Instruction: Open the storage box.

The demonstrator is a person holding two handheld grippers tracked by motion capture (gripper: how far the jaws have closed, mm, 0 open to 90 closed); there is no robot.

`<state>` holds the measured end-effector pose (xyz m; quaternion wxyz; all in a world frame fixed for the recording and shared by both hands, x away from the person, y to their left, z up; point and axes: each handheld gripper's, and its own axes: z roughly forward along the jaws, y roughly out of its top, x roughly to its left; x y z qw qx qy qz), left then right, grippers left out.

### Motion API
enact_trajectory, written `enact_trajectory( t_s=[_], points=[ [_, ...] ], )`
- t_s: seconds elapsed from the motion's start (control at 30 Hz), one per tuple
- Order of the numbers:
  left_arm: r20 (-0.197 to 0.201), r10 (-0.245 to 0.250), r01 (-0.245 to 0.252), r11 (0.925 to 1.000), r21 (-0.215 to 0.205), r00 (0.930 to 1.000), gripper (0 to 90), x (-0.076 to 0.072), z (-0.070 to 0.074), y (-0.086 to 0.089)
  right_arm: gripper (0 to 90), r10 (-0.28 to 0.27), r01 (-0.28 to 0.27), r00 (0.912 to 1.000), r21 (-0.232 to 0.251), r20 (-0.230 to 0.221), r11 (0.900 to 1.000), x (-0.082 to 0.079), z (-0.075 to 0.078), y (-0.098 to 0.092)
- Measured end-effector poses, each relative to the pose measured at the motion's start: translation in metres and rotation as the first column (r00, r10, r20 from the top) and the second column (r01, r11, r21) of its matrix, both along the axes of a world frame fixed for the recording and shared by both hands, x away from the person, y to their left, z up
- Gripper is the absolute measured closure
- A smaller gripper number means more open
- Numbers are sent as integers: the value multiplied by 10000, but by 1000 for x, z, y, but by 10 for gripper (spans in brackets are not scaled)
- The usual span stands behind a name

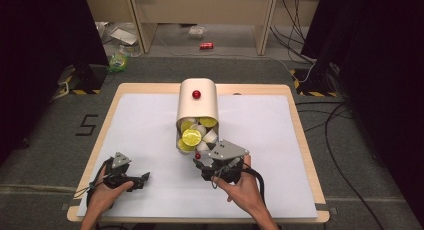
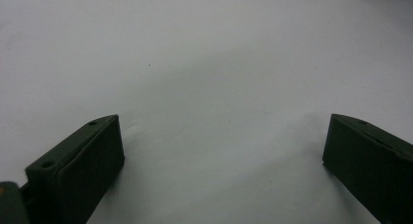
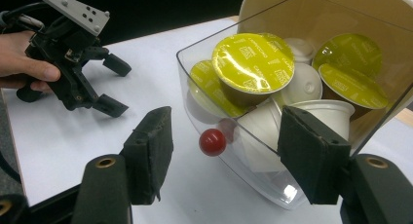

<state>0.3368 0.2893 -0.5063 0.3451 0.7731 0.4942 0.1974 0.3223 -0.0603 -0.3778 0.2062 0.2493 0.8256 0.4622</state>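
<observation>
Clear plastic capsule drawer (image 3: 243, 177): the right gripper (image 3: 225, 131) straddles its small red knob (image 3: 212, 142), jaws apart. Next it likely pinches and pulls nearer. The left gripper (image 2: 224, 121) is spread and idle.

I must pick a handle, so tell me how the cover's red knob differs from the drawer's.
The cover knob sits atop the beige cover; the drawer knob sticks out from the front of the clear drawer. The drawer knob lies untouched between the jaws of the right claw; the cover knob is far from it. Both are small, round and red.
</observation>
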Motion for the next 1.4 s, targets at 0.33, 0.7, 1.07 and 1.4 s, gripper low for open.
enact_trajectory(
  t_s=[0.33, 0.7, 1.07, 1.4],
  points=[
    [-3, -2, 2, 10000, 1, 10000, 5, 0, 0, 0, 382, 9, -10, 10000, -143, -37, 9999, -5, 0, 1],
    [-2, -4, 4, 10000, -6, 10000, 5, 0, 0, 0, 381, 99, -105, 9998, -330, -167, 9994, -8, 0, 1],
    [-9, -11, 11, 10000, -7, 10000, 5, 0, 0, 0, 380, 184, -197, 9992, -374, -342, 9991, -12, 0, 1],
    [-7, -7, 7, 10000, -6, 10000, 5, 0, 0, 0, 370, 295, -317, 9980, -384, -563, 9988, -13, 0, 0]
  ],
)
